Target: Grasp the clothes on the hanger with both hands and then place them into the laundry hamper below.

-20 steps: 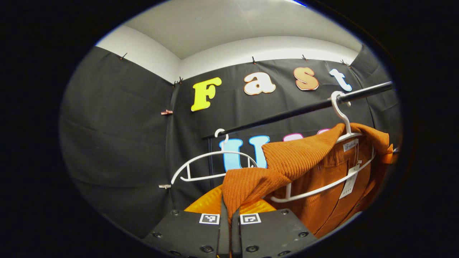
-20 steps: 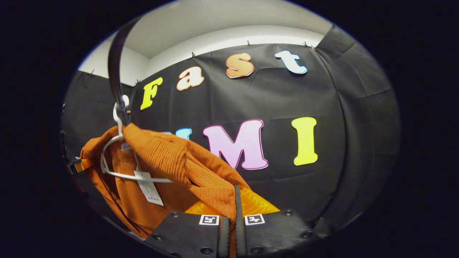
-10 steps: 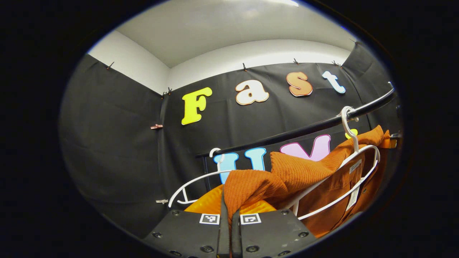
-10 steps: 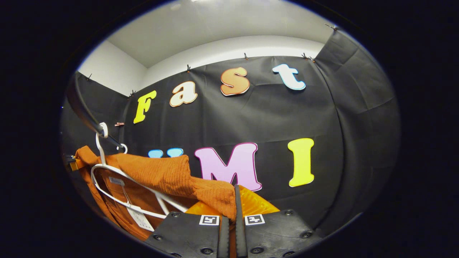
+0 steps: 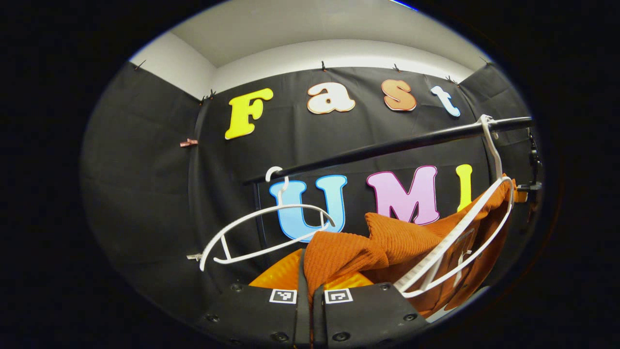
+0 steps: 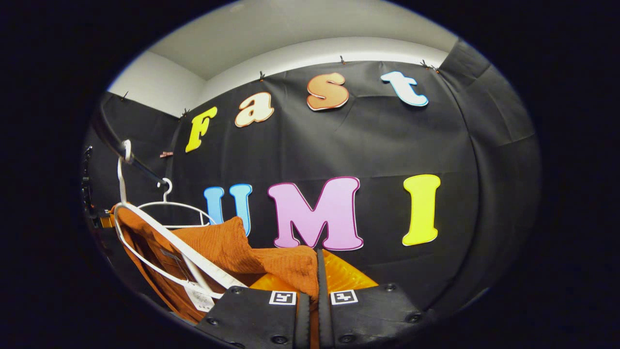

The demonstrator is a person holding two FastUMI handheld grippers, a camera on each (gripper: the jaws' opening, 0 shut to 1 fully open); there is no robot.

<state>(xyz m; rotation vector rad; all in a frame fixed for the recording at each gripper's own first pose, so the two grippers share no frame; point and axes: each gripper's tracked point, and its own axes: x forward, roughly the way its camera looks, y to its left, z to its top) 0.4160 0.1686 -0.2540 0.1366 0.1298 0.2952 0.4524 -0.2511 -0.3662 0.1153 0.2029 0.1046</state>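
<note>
An orange ribbed knit garment [image 5: 387, 242] hangs partly off a white hanger [image 5: 465, 237] on the black rail [image 5: 387, 145]. My left gripper [image 5: 310, 286] is shut on one shoulder of the fabric, which bunches up between its fingers. In the right gripper view the same garment [image 6: 232, 247] drapes leftward, with its white hanger [image 6: 164, 242] now lying over the cloth. My right gripper [image 6: 317, 286] is shut on the other shoulder. The hanger's hook [image 6: 123, 155] still sits on the rail.
A second, bare white hanger [image 5: 261, 232] hangs on the rail to the left of the garment; in the right gripper view this spare hanger [image 6: 174, 208] sits behind the cloth. Black booth cloth closes the back and sides.
Both grippers have pulled the shoulders down and off the hanger. The hanger has tilted and now shows bare above the cloth. The garment sags lower in both views.
</note>
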